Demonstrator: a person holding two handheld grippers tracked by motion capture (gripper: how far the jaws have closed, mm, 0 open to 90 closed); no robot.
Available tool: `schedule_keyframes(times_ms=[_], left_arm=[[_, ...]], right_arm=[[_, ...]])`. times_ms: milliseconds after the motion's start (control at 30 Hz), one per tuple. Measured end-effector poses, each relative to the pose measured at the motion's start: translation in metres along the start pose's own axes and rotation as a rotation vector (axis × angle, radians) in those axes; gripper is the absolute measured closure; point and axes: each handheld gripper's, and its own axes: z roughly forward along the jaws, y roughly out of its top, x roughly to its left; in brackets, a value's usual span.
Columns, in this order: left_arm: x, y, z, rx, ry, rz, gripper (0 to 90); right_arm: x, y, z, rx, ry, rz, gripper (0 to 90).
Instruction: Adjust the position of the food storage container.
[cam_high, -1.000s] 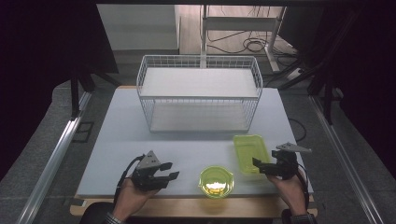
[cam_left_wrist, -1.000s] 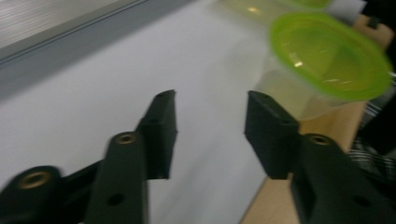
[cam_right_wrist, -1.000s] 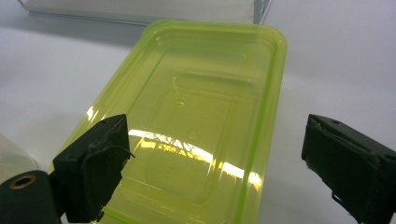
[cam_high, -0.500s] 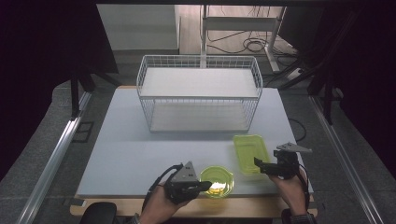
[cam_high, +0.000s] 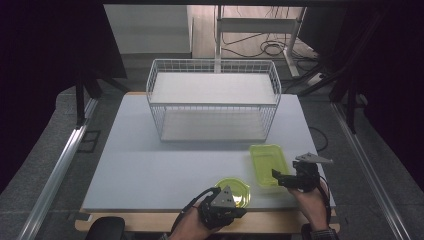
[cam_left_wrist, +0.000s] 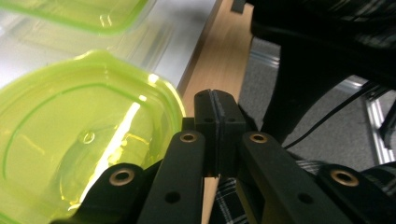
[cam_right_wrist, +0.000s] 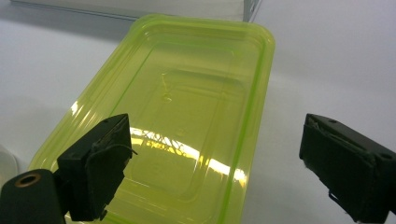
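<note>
— What's on the table?
— A wire basket at twelve o'clock, a green tray toward four, and a round green lid at six — near the front edge.

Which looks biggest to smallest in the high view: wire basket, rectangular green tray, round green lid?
1. wire basket, by far the largest.
2. rectangular green tray.
3. round green lid, partly hidden by the left gripper, so its gap to the tray is unsure.
</note>
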Motion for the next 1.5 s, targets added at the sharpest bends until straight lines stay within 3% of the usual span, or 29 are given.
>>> schedule_keyframes(times_ms=[67, 133, 467, 567, 733, 867, 1000, 1133, 1200, 1267, 1500], left_arm=[[0.004, -0.002, 0.001, -0.003, -0.006, -0.021, 90.0], [0.008, -0.004, 0.000, 0.007, 0.017, -0.019, 90.0], [0.042, -0.012, -0.009, -0.003, 0.108, -0.101, 90.0], [0.047, -0.009, -0.012, -0.006, 0.108, -0.112, 90.0], [0.044, 0.011, -0.011, -0.019, 0.097, -0.066, 89.7], [0.051, 0.031, 0.001, -0.015, 0.093, -0.057, 89.2], [0.059, 0.044, 0.020, 0.035, 0.114, -0.049, 89.3], [0.066, 0.045, 0.032, 0.086, 0.142, -0.026, 89.9], [0.067, 0.045, 0.030, 0.087, 0.145, -0.027, 90.0], [0.069, 0.044, 0.028, 0.100, 0.174, -0.010, 90.0], [0.089, 0.028, 0.005, 0.069, 0.215, -0.092, 90.0]], right_arm=[[0.000, 0.000, 0.000, -0.003, -0.001, 0.000, 9.4], [0.000, 0.000, 0.000, -0.005, -0.001, -0.002, 9.4], [0.000, 0.000, 0.001, -0.003, 0.002, -0.002, 9.4], [0.000, 0.000, 0.000, -0.005, -0.002, 0.002, 9.4], [-0.001, 0.000, 0.000, -0.013, -0.006, 0.005, 9.4], [-0.001, 0.000, 0.000, -0.015, -0.007, 0.003, 9.4], [-0.001, 0.000, 0.000, -0.018, -0.007, 0.004, 9.4], [-0.002, 0.000, 0.000, -0.022, -0.007, 0.007, 9.4], [-0.002, 0.000, 0.000, -0.019, -0.005, 0.006, 9.5], [-0.002, -0.001, 0.000, -0.018, -0.005, 0.006, 9.5], [-0.001, -0.001, 0.001, -0.013, -0.002, 0.005, 9.6]])
